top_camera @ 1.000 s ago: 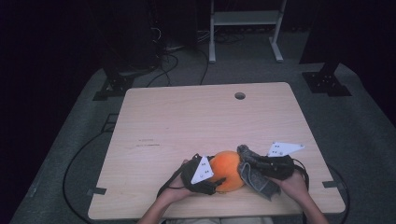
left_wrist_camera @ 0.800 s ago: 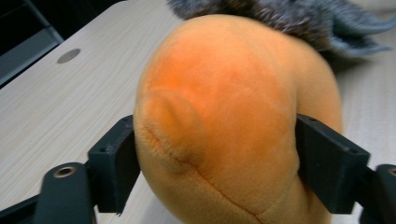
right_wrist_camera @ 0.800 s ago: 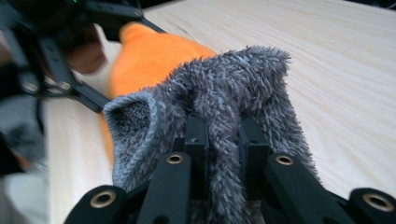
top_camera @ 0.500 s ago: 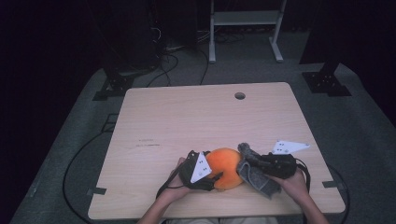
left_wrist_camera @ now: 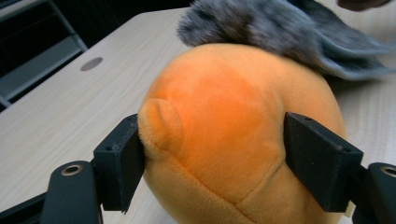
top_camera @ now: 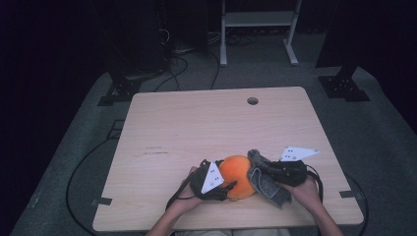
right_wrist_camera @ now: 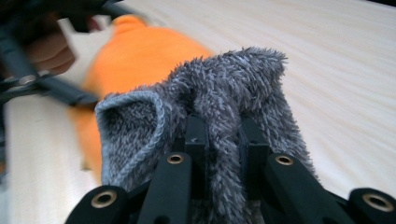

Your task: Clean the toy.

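An orange plush toy lies near the table's front edge, between the two hands. My left gripper is shut on it; in the left gripper view both black jaws press into the sides of the orange plush toy. A grey fuzzy cloth lies against the toy's right side, and my right gripper is shut on it. In the right gripper view my right gripper pinches a fold of the grey fuzzy cloth, with the orange plush toy just behind. The grey fuzzy cloth drapes over the toy's top.
The wooden table has a round cable hole near its far edge. A white shelf frame and dark stands with cables sit on the floor beyond the table.
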### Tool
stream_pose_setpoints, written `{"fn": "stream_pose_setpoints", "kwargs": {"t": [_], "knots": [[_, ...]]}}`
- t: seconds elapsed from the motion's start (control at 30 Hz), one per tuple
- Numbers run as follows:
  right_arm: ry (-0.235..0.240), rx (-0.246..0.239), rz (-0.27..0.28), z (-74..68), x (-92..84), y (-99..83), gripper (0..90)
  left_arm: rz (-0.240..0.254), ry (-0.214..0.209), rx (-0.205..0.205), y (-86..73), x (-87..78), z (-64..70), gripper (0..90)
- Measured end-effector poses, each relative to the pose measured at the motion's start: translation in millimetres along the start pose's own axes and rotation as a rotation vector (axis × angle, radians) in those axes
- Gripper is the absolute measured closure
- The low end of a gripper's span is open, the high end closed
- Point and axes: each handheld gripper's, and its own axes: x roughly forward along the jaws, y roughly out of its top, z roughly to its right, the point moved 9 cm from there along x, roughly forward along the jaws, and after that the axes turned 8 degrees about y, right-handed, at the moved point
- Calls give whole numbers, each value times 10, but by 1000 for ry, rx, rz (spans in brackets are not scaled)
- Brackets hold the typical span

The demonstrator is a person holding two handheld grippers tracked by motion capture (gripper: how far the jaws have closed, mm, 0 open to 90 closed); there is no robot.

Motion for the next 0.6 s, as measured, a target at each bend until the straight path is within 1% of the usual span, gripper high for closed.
{"fn": "stream_pose_setpoints", "kwargs": {"t": [0.03,0.07,0.1,0.13,0.17,0.2,0.23,0.27,0.3,0.33,0.37,0.43,0.47,0.5,0.53,0.57,0.6], "knots": [[-7,-3,22,2,-19,49,770,6,-5,7,3,2,11,248],[33,-25,81,-102,-8,220,770,15,-13,10,11,6,29,252],[33,-25,81,-102,-8,220,770,20,-18,17,19,7,42,252],[48,-50,82,-173,35,282,770,24,-23,19,32,2,52,251],[55,-77,57,-229,102,299,770,25,-28,17,45,-14,44,245],[43,-104,31,-256,171,282,770,22,-29,-1,55,-33,19,217],[34,-110,24,-264,213,255,771,22,-38,-33,60,-53,-9,187],[35,-110,28,-253,226,235,771,24,-45,-61,60,-69,-38,170],[34,-97,31,-214,199,212,772,28,-45,-79,56,-73,-53,199],[34,-97,31,-214,199,212,772,33,-56,-72,50,-75,-43,199],[35,-91,31,-196,182,199,771,38,-56,-60,51,-67,-23,249],[36,-79,19,-150,146,176,771,40,-54,-52,70,-48,14,290],[35,-66,19,-129,121,183,771,41,-54,-47,80,-40,33,302],[35,-65,35,-156,67,254,772,42,-52,-28,82,-32,54,316],[35,-65,35,-156,67,254,772,48,-56,-11,84,-28,81,316],[47,-74,58,-210,54,325,772,53,-62,-1,89,-25,105,320],[83,-106,80,-337,100,452,771,53,-63,14,96,-24,121,320]]}}
